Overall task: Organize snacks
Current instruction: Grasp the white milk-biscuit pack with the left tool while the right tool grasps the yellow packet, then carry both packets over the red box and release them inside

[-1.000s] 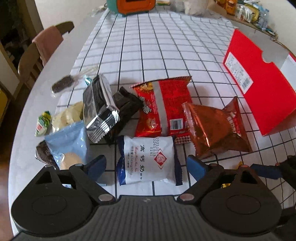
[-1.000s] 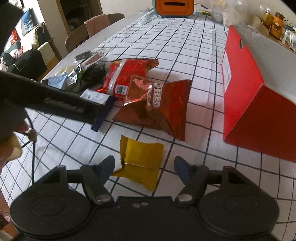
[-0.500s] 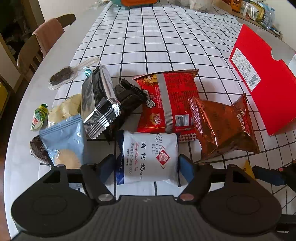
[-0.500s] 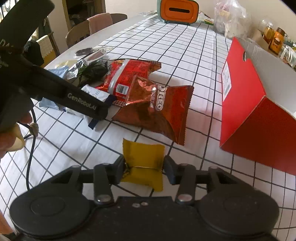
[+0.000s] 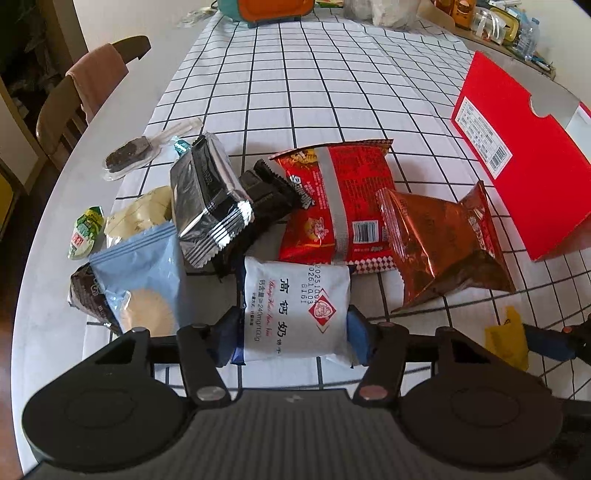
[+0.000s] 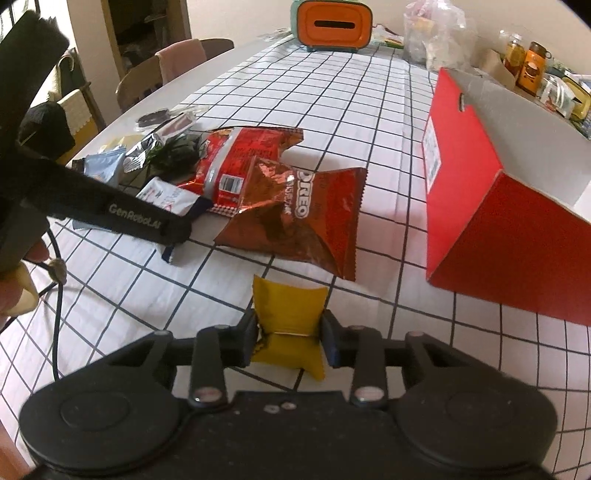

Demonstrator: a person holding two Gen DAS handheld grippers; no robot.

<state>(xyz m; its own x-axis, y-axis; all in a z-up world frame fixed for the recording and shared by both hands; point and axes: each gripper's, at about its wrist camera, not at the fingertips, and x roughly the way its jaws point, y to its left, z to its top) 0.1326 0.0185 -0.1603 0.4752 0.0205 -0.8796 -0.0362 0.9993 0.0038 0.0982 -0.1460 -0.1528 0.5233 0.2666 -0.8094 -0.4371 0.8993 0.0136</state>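
White milk-tablet packet [image 5: 295,310] sits pinched in the left gripper [image 5: 291,338], whose jaws have just closed. Right gripper [image 6: 290,341], jaws likewise just closed, clamps the yellow sachet [image 6: 288,317]

Daylit room, pale wall [image 6: 229,18], wooden chairs [image 5: 59,107] (one draped with pink cloth [image 5: 96,77]) beside the table [image 5: 48,229]

The black packet [image 5: 271,197] lies half under the silver one [image 5: 207,206]. The left tongs' arm [image 6: 122,214] covers part of the white pack [image 6: 166,195]. The red box [image 6: 517,236] runs off the right edge. Far jars [image 6: 528,66] are too small to read.
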